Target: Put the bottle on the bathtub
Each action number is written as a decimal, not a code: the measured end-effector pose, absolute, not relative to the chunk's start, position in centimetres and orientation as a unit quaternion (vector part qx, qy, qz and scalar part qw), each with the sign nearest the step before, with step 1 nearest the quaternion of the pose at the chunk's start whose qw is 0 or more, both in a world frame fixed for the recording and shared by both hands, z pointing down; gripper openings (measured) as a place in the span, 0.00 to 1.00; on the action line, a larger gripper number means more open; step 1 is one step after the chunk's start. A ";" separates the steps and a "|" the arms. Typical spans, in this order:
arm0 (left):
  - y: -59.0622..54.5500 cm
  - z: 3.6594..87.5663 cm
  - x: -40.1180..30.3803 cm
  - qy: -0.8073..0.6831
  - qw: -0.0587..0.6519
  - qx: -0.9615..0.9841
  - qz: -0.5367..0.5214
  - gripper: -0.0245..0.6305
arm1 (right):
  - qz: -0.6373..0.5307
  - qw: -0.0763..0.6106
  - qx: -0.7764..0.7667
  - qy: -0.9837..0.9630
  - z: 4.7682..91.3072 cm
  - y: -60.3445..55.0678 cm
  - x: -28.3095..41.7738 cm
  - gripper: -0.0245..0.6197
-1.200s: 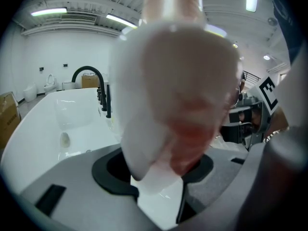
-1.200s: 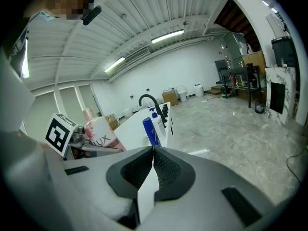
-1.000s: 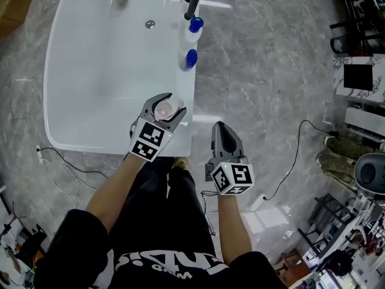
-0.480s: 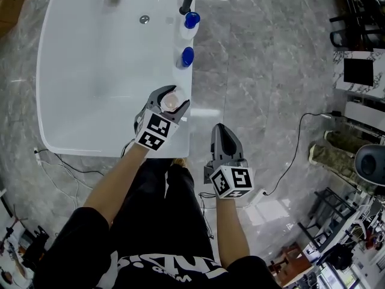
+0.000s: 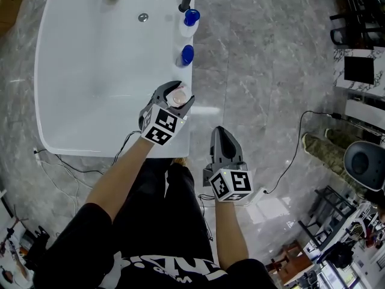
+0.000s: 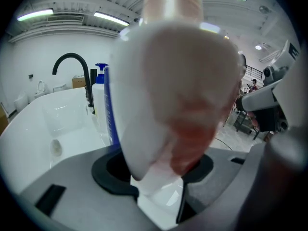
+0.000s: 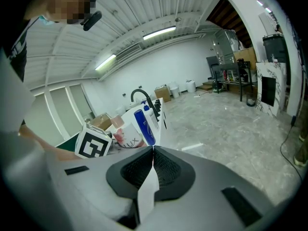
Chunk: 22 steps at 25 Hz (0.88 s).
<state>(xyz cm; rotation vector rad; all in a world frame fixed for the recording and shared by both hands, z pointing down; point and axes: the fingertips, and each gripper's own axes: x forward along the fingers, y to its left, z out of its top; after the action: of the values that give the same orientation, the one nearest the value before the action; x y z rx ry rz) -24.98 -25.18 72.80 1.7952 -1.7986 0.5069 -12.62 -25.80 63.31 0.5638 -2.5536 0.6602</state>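
Bottle is clamped in left hand-held gripper at bathtub rim, frame centre. Right hand-held gripper is shut, empty. Setting down and release are judged left.

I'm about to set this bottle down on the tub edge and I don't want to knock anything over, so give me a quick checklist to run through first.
1. Grip: the left gripper has its jaws closed around the bottle. Ok.
2. Position: the head view shows the bottle above the right rim of the bathtub. Ok.
3. Contact: whether the bottle's base touches the rim. Cannot tell.
4. Landing spot: bare rim lies between the held bottle and the nearest blue-capped bottle. Ok.
5. Other hand: the right gripper is shut, empty and over the floor, away from the tub. Ok.
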 end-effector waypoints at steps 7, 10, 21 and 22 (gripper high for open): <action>-25.4 72.9 -24.7 -0.665 0.258 0.672 0.199 0.40 | 0.242 0.221 0.206 -0.922 63.4 -25.2 -12.5 0.08; -25.4 72.9 -24.4 -0.667 0.249 0.671 0.206 0.41 | 0.242 0.221 0.207 -0.922 63.3 -25.1 -12.3 0.08; -25.2 72.3 -24.4 -0.677 0.243 0.663 0.209 0.41 | 0.238 0.223 0.204 -0.923 63.1 -25.2 -11.5 0.08; -25.0 72.1 -24.4 -0.679 0.241 0.661 0.210 0.41 | 0.236 0.223 0.203 -0.924 63.0 -25.1 -11.4 0.08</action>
<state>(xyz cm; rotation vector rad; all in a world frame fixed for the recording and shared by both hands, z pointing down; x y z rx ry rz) -24.36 -24.95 72.06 1.8071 -1.8585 0.5739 -11.40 -25.13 62.97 0.5604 -2.5516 0.6518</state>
